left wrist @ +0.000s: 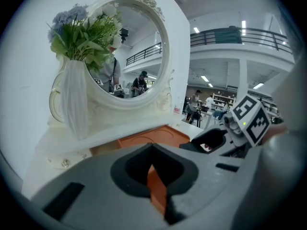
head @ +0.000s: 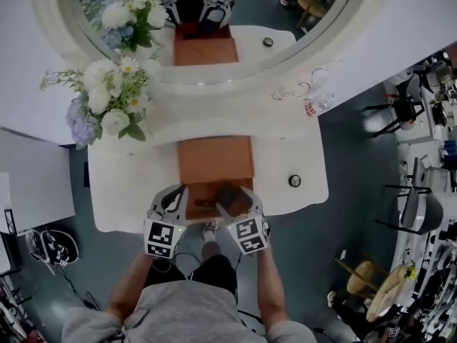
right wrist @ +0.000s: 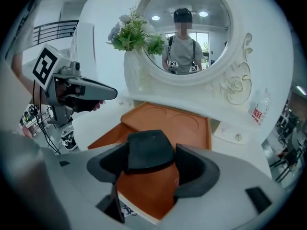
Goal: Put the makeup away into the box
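An orange-brown box (head: pixel 214 159) lies open in the middle of the white dressing table (head: pixel 128 184). My right gripper (head: pixel 234 200) is over the box's near end, shut on a flat black makeup case (right wrist: pixel 148 150) that sticks up between its jaws. The case also shows in the head view (head: pixel 227 193). A small dark item (head: pixel 203 204) lies in the box's near part. My left gripper (head: pixel 170 204) hovers at the box's near left corner; its jaws (left wrist: pixel 153 176) stand together with only a thin slit, nothing held, and the box (left wrist: pixel 148 139) lies beyond them.
A round mirror (head: pixel 214 20) stands at the back of the table. A white vase of flowers (head: pixel 107 102) is at the back left, and a small labelled bottle (head: pixel 310 106) at the back right. A round knob (head: pixel 294 181) sits right of the box.
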A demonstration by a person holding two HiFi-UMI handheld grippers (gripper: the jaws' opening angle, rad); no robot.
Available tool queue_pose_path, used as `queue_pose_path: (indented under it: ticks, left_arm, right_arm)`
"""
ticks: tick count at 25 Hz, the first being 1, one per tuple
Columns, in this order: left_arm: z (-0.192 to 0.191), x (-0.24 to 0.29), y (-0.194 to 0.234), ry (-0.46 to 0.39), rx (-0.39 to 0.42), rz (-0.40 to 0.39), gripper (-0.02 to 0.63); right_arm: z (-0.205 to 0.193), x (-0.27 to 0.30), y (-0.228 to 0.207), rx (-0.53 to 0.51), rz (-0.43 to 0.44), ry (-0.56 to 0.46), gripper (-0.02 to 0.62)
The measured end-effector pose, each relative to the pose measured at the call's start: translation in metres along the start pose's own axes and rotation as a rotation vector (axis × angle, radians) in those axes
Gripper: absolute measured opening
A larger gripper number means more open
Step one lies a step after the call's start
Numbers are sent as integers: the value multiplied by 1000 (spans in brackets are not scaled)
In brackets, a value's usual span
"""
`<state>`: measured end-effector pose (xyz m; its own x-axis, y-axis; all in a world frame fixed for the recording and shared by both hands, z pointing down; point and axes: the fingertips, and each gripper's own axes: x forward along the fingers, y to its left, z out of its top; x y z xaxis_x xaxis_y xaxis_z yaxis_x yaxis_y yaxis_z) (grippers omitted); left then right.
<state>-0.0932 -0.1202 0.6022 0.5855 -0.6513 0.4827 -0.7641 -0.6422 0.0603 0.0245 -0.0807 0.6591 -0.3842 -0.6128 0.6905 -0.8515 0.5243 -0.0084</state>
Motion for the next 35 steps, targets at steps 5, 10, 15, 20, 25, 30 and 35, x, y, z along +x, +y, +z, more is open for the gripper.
queue_pose_path:
  ticks: [5,10,15,20,25,30,35]
  left_arm:
    - [-14,2,-2,35,-11,-7,0]
    - [-23,3,1,49,-28,-4,0]
    - [-30,2,7,64,-32,4,0]
    - [-37,2,12,74,-46,13,0]
    - [-39,3,13,77,-47,12,0]
    - [-35,1,15,76,-38,10,0]
    - [-32,-2,20,61,-32,19,0]
  right_arm:
    - [-14,9,3,-2,1,77,330]
    - [-24,25,4,-16,10,142,330]
    - [-31,37,4,-10,13,197,330]
    - [-42,46,6,-22,12,251,330]
    - [-44,52,6,-21,0,290,331]
    - [-44,55,4,8,-24,276,331]
    - [-41,52,2,15,-44,261,331]
